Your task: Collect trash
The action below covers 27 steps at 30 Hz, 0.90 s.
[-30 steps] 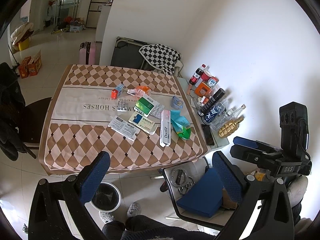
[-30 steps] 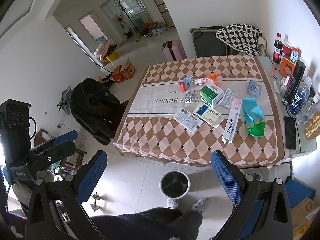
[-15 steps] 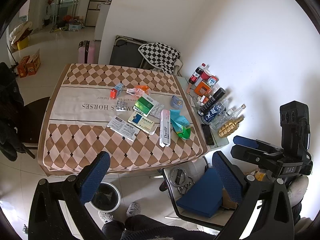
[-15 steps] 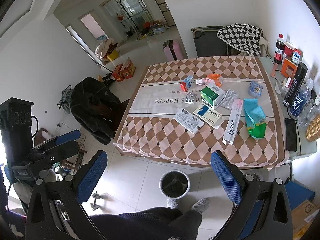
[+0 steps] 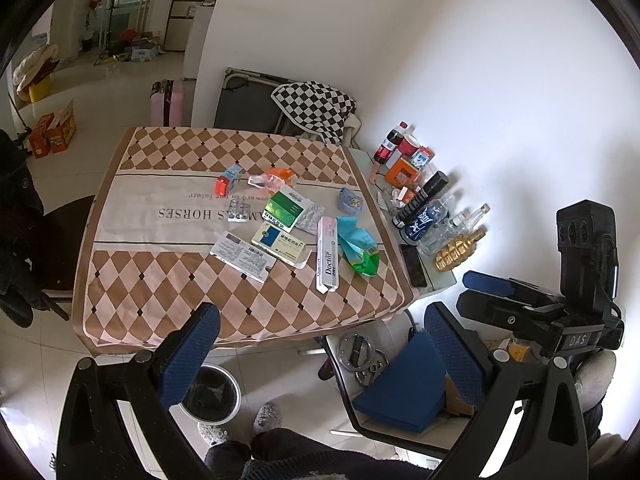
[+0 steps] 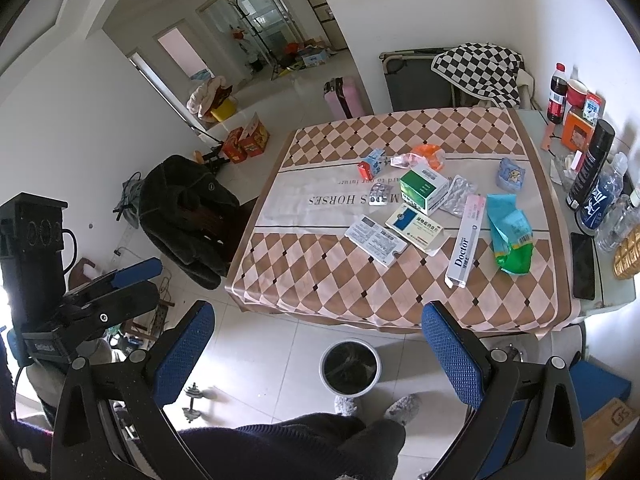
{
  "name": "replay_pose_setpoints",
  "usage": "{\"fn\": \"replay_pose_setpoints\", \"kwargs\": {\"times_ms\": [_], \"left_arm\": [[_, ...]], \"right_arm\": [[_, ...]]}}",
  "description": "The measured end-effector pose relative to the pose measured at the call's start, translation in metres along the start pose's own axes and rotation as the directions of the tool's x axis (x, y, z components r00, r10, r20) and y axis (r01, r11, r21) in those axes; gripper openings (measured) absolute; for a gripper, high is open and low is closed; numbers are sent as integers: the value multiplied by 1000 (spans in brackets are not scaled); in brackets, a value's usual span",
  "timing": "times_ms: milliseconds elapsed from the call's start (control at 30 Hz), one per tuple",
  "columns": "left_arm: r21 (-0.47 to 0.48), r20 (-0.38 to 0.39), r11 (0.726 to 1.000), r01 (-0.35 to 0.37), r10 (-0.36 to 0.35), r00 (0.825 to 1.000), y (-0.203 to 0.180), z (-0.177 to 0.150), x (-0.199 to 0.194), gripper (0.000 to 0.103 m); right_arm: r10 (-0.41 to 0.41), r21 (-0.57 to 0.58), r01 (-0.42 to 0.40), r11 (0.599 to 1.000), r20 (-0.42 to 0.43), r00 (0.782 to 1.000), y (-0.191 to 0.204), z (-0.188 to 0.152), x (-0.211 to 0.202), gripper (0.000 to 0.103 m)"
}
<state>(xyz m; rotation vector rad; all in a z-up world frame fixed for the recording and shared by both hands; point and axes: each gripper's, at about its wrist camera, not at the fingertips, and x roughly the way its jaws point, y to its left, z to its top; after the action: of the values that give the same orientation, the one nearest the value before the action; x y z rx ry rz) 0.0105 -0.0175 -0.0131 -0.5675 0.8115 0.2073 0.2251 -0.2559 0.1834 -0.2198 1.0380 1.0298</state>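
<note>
While both claws hang high above floor, nothing gripped: left claw [image 5: 316, 344] spread wide, right claw [image 6: 318, 340] spread wide too. Trash on counter [image 6: 320, 280], well apart from claws; bin [image 6: 350, 367] on floor just below near edge. Doctor box [image 6: 464, 242]: light, stiff card, likely crushable; pinch across narrow width mid-length. Teal bag [image 6: 510, 234]: soft, crinkly, probably slippery; pinch bunched end. Leaflet [image 6: 376, 240]: thin, flat; take overhanging tab or slide to edge. Blister [image 6: 380, 194]: small, rigid.
</note>
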Motion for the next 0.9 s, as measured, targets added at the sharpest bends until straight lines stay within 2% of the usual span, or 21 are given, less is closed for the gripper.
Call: {"fn": "replay_pose_setpoints", "kwargs": {"times_ms": [633, 767, 833, 900], "left_arm": [[-1, -6, 1000, -12, 12, 1000, -4, 0, 7, 103], [-18, -32, 993, -118, 117, 993, 5, 0, 34, 103], [-23, -54, 976, -214, 213, 976, 14, 1, 59, 103], [-43, -101, 959, -279, 273, 957, 30, 4, 87, 103]], "right_arm": [[-10, 23, 10, 1000, 2, 1000, -2, 3, 6, 103], [-87, 163, 84, 983, 10, 996, -26, 2, 34, 103], [-145, 258, 138, 956, 10, 989, -44, -2, 53, 103], [-218, 345, 205, 916, -2, 976, -67, -4, 74, 103]]}}
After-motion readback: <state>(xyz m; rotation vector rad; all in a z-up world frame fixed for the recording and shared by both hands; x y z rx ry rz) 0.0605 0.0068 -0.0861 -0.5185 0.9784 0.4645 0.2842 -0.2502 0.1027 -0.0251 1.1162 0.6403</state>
